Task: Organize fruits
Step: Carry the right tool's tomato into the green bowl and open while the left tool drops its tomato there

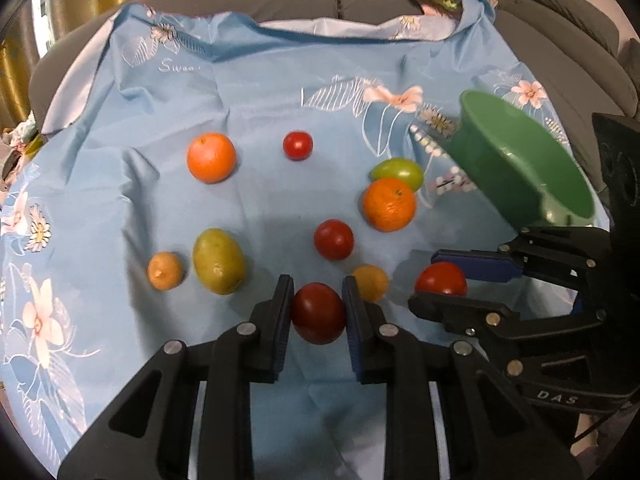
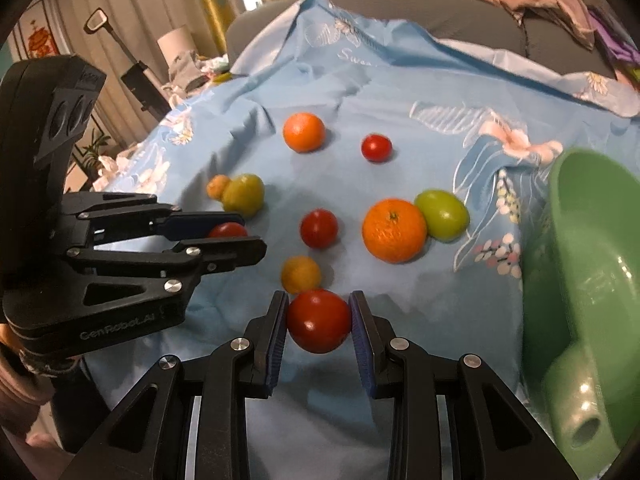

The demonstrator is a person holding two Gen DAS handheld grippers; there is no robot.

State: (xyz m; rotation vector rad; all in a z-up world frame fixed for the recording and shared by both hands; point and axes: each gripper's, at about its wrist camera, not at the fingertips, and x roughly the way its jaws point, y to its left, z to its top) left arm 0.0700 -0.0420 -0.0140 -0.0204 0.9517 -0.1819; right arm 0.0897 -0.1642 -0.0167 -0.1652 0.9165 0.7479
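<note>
Fruits lie scattered on a blue floral cloth [image 1: 260, 92]. My left gripper [image 1: 318, 304] is shut on a dark red tomato [image 1: 318, 314]; it also shows in the right wrist view [image 2: 240, 234]. My right gripper [image 2: 319, 320] is shut on a bright red tomato [image 2: 319, 321], and shows in the left wrist view [image 1: 436, 280] with that tomato [image 1: 442, 278]. Loose fruit: two oranges [image 1: 211, 157] [image 1: 389, 204], two red tomatoes [image 1: 297, 145] [image 1: 333, 239], two green fruits [image 1: 398, 172] [image 1: 219, 261], two small yellow-orange fruits [image 1: 165, 270] [image 1: 374, 282].
A green bowl [image 1: 524, 164] stands tilted at the right edge of the cloth; it is large at the right of the right wrist view [image 2: 580, 280]. A grey sofa [image 1: 280, 0] with heaped clothes lies behind. Curtains and clutter stand at the left.
</note>
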